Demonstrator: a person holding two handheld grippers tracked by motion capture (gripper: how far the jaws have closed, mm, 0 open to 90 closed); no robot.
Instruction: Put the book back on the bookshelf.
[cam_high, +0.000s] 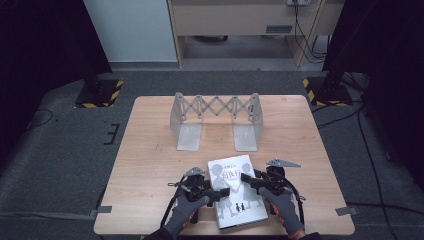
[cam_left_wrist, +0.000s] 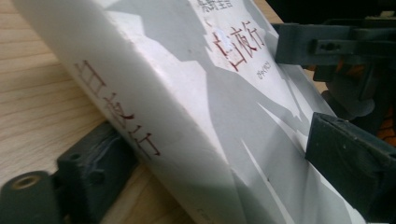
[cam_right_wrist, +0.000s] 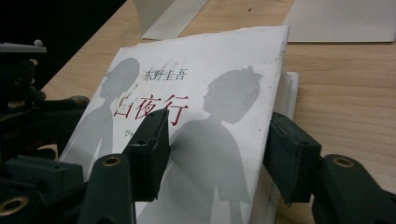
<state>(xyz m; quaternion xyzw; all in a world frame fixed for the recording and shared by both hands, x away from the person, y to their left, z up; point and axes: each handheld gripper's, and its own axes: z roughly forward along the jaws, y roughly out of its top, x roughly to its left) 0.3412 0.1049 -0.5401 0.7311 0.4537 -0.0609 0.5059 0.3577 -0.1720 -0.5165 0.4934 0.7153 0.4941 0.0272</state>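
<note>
Now book (cam_high: 235, 192) flat, long axis front-back, spine twd left hand-held gripper (cam_high: 212, 195).

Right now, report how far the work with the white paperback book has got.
Done: both grippers are on the white paperback book, the left gripper at its spine, the right gripper at its page edge. In hand: gripping it near the wooden table's front edge. Left: the grey metal expanding bookstand stands empty.

Book (cam_right_wrist: 201, 121): matt white paper cover, scuffed. Table (cam_high: 150, 150): smooth pale wood. Rack (cam_high: 215, 117): grey metal.
</note>
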